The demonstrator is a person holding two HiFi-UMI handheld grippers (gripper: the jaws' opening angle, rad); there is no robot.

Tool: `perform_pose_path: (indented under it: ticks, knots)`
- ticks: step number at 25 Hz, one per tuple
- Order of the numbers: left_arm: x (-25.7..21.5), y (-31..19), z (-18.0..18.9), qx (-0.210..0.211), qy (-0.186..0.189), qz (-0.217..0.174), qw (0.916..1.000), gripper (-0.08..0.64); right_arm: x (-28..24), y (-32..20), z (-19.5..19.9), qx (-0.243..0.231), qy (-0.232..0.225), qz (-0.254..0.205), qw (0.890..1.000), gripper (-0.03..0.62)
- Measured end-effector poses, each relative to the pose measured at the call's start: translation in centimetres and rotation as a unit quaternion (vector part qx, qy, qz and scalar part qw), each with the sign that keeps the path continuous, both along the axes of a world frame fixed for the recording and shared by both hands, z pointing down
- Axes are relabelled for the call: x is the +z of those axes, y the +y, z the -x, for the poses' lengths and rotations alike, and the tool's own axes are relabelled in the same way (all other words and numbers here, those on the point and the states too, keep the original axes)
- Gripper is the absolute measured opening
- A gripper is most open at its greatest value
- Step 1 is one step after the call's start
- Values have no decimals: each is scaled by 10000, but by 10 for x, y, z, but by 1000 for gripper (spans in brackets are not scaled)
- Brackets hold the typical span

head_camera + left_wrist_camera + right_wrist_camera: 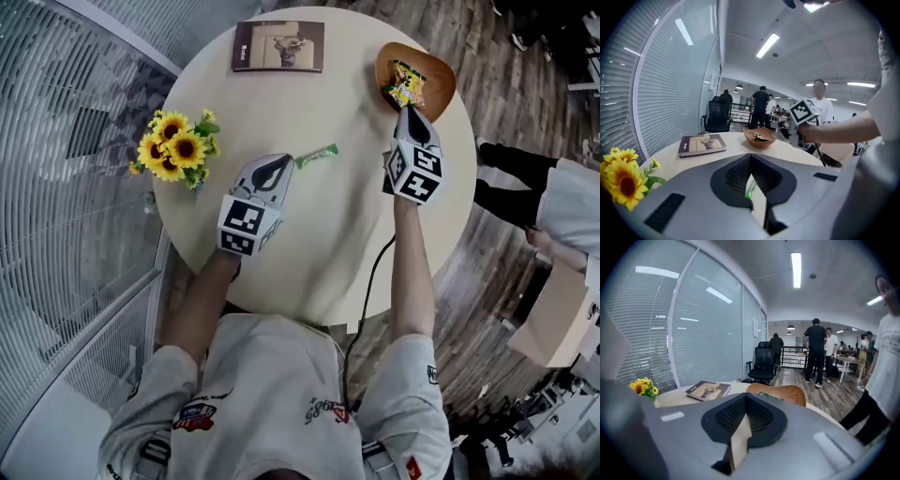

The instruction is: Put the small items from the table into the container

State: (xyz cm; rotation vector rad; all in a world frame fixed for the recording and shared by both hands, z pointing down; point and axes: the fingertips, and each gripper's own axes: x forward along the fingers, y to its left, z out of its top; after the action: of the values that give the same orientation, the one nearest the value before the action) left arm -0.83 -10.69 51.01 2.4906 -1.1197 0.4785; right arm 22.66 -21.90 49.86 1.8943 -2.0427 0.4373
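While the right gripper (409, 111), jaws together and empty, hangs at the wooden bowl (442, 77) near the table (319, 225) edge, snack packets (406, 84) lie inside. Left gripper (286, 166) closed too, green candy (317, 156) just beyond its tips.

A shallow wooden bowl (442, 91) sits upright at the table's edge, upper right of the head view, holding bright yellow-and-green snack packets (406, 84). A slim green packet (317, 156) lies at centre frame, slightly slanted.
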Motion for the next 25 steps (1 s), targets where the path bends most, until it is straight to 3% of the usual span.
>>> perform_pose_path:
  ticks: [8,13,19,25]
  knots:
    - [2,21,10,-79,-19,67,9999,6,33,126,103,-638,-807,425,9938,2]
    - [9,41,18,1,9,147,9999,6,55,187,155,-904,-977,759,9882,2]
    - [18,57,29,91,-36,308,9995,6,68,211,178,-1106,-896,1029,9845,2]
    - [16,56,41,24,103,224,9997,6,72,206,184,-957,-823,1062,9863,2]
